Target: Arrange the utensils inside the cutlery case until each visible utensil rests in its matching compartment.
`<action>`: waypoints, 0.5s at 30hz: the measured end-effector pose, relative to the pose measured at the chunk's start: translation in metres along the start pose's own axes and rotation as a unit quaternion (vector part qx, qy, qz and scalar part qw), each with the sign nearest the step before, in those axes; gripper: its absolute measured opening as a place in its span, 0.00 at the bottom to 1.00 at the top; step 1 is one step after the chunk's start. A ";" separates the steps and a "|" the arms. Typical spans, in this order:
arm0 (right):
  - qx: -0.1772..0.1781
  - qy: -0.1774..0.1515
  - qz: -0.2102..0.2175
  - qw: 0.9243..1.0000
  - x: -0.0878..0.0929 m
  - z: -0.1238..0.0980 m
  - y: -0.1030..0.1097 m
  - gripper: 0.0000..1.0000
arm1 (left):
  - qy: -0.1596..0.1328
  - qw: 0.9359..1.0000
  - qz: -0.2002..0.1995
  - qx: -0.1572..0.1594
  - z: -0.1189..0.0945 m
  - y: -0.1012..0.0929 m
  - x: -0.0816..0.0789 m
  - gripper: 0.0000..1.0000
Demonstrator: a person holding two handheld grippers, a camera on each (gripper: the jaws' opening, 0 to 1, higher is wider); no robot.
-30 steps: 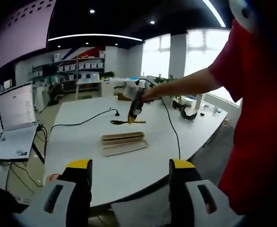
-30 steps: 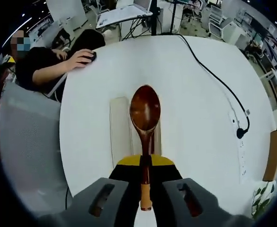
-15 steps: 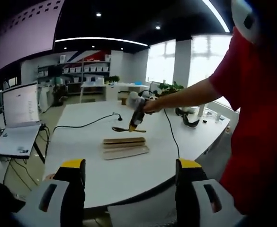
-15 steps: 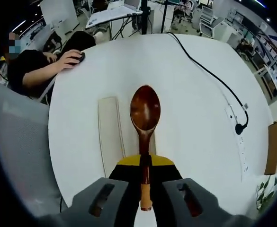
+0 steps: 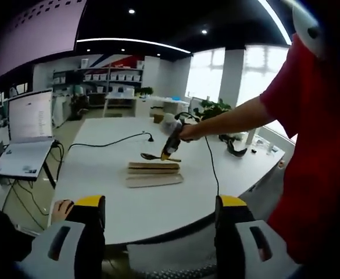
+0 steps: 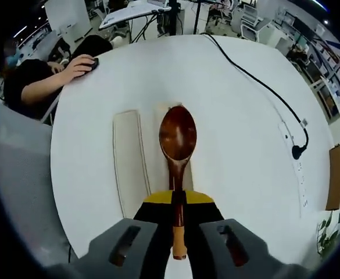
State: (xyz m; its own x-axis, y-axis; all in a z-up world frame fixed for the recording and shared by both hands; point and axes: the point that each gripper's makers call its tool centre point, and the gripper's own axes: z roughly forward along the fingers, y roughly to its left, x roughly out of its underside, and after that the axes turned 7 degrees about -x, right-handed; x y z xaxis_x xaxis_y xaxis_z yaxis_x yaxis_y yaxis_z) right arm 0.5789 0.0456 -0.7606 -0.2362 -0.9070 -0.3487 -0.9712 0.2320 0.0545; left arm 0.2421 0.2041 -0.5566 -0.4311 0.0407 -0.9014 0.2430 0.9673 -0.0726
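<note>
Round white table (image 5: 135, 197) in an open office — shelving at the back, bright windows, laptop (image 5: 24, 142) on a side desk. From the left gripper view: left gripper (image 5: 159, 232) hanging wide apart and empty short of the table's edge, red sleeve alongside, right gripper (image 5: 171, 142) out over the cutlery case (image 5: 153, 173). From the right gripper view, looking down: right gripper (image 6: 178, 204) clamped on the wooden spoon (image 6: 178, 145) by its handle, bowl above the case's (image 6: 136, 160) right-hand part (contact impossible to tell); black cable (image 6: 257, 81) across the table — and a seated person's hand (image 6: 77, 65) at its far edge.
</note>
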 end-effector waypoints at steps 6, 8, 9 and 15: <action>-0.004 -0.009 0.004 1.000 -0.012 -0.001 0.001 0.01 | 0.011 1.000 0.004 -0.010 -0.003 0.006 0.005 0.79; -0.001 -0.008 0.001 1.000 -0.012 0.002 -0.001 0.01 | 0.012 1.000 0.004 -0.013 -0.004 0.006 0.005 0.79; -0.003 -0.007 0.000 1.000 -0.012 0.004 -0.001 0.01 | 0.011 1.000 0.002 -0.013 -0.004 0.006 0.005 0.79; -0.008 -0.011 0.002 1.000 -0.012 0.017 -0.004 0.01 | 0.013 1.000 0.001 -0.017 -0.007 0.000 0.009 0.79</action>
State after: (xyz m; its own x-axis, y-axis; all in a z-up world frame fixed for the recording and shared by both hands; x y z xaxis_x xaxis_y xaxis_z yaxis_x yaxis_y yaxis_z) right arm 0.5856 0.0610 -0.7723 -0.2386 -0.8986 -0.3681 -0.9709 0.2287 0.0711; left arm 0.2320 0.2066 -0.5611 -0.4525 0.0481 -0.8905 0.2143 0.9751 -0.0562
